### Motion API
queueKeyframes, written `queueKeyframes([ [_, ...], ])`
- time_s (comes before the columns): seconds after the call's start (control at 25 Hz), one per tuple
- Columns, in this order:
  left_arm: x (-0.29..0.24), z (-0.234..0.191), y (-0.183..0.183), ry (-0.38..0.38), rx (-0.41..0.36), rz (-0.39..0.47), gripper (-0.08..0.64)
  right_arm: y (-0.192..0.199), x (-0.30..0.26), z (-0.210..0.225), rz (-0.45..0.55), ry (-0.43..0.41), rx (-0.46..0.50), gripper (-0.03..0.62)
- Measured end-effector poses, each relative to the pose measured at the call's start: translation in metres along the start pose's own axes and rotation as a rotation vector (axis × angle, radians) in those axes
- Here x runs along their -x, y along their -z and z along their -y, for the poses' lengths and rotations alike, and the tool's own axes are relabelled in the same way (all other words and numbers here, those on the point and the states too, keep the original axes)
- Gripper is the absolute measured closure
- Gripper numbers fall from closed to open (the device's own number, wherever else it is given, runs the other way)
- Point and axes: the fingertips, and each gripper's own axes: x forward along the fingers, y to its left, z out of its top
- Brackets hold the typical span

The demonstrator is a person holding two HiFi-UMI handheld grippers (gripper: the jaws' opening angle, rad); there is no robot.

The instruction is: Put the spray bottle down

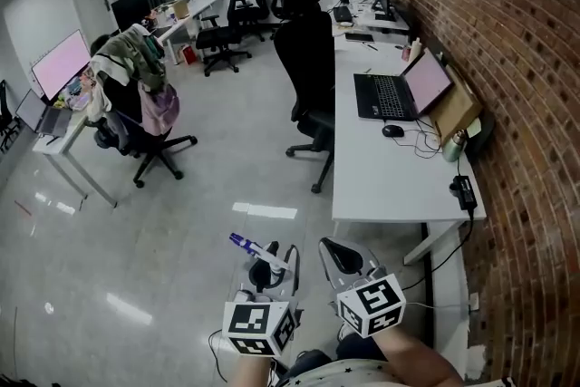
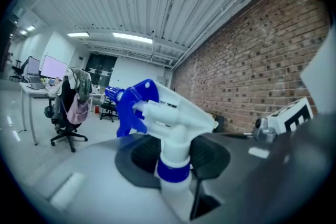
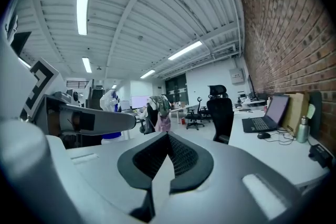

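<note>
In the head view my left gripper (image 1: pixel 272 264) is low in the picture, shut on the neck of a white spray bottle (image 1: pixel 263 253). The bottle's blue nozzle points left. The left gripper view shows the bottle's white trigger head (image 2: pixel 176 113) and blue collar upright between the dark pads of that gripper (image 2: pixel 176 159). The bottle's body is hidden below the jaws. Just to the right at the same height is my right gripper (image 1: pixel 343 256). Its pads (image 3: pixel 181 157) are closed together with nothing between them. The right gripper view also catches the spray bottle (image 3: pixel 109 101) off to its left.
A long white desk (image 1: pixel 381 186) runs along the brick wall (image 1: pixel 507 59) ahead on the right. It carries a laptop (image 1: pixel 399 91), a mouse, cables and a green bottle (image 1: pixel 451 145). A black office chair (image 1: pixel 308 77) stands at the desk. A chair draped with clothes (image 1: pixel 136 86) stands to the left.
</note>
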Motion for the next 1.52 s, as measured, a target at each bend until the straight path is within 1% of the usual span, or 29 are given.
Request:
queueKeyframes([
  [0.16, -0.054, 0.028, -0.003, 0.068, -0.004, -0.004, 0.433, -0.008, 0.004, 0.06, 0.019, 0.078, 0.001, 0.594],
  [0.28, -0.098, 0.047, -0.008, 0.112, 0.001, -0.005, 0.433, -0.015, 0.002, 0.104, 0.022, 0.12, 0.0, 0.594],
  [0.48, -0.173, 0.081, -0.017, 0.175, -0.02, -0.008, 0.433, -0.026, -0.004, 0.179, 0.035, 0.188, -0.008, 0.594],
  [0.68, -0.248, 0.112, -0.023, 0.224, -0.03, -0.006, 0.433, -0.033, -0.011, 0.251, 0.039, 0.249, -0.027, 0.594],
  [0.84, -0.306, 0.133, -0.027, 0.244, -0.048, 0.005, 0.433, -0.036, -0.019, 0.301, 0.031, 0.28, -0.033, 0.594],
  [1.04, -0.366, 0.151, -0.026, 0.246, -0.069, 0.011, 0.431, -0.029, -0.026, 0.349, 0.009, 0.305, -0.045, 0.594],
  [1.2, -0.403, 0.161, -0.018, 0.243, -0.077, 0.001, 0.431, -0.021, -0.029, 0.382, -0.001, 0.333, -0.059, 0.594],
  [1.36, -0.425, 0.171, -0.005, 0.245, -0.117, -0.015, 0.431, -0.017, -0.028, 0.406, -0.004, 0.361, -0.076, 0.594],
  [1.52, -0.435, 0.175, 0.013, 0.241, -0.159, -0.039, 0.43, -0.014, -0.029, 0.414, 0.003, 0.37, -0.082, 0.594],
])
